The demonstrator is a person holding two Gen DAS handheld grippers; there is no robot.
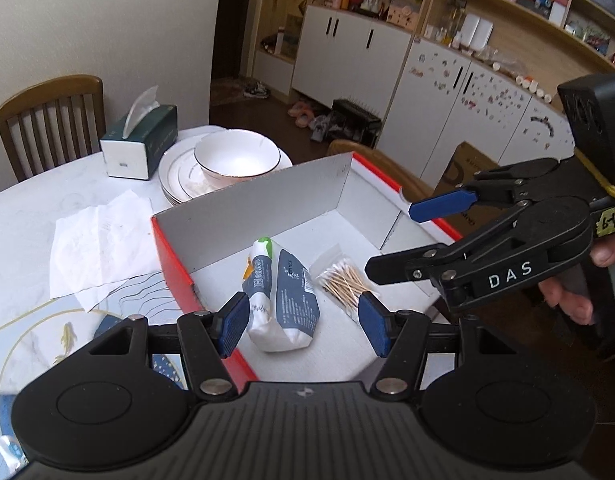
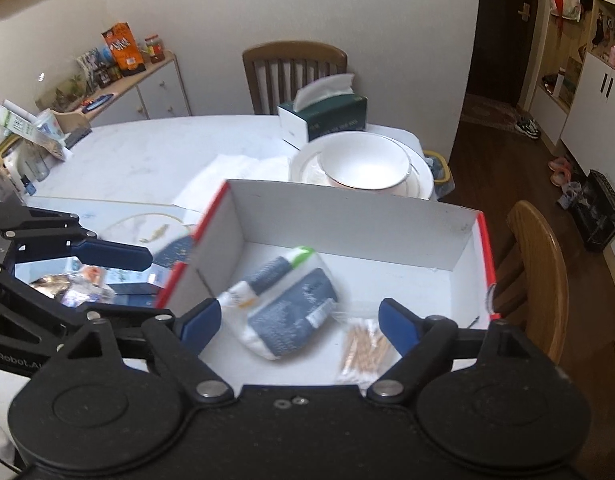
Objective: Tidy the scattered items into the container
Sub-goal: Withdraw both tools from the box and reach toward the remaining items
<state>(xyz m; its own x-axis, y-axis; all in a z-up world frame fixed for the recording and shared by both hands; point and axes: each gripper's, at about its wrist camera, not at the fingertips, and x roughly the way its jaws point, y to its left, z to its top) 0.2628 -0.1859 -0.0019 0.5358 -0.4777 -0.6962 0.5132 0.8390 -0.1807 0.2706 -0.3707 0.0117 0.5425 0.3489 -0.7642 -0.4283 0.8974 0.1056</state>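
Both claws hanging open and empty over the box

The left gripper (image 1: 303, 322) and right gripper (image 2: 297, 326) are gaping above the red-edged box (image 1: 243, 208), where a grey-white packet (image 1: 285, 304), tube (image 1: 259, 264) and cotton swab bag (image 1: 345, 280) are lying.

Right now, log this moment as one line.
box: tube, pouch, cotton swabs inside | left gripper: open, empty | right gripper: open, empty

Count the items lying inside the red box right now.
3: a tube at the box floor's left, a blue-grey pouch touching it, and a cotton swab packet to their right. None looks hidden.
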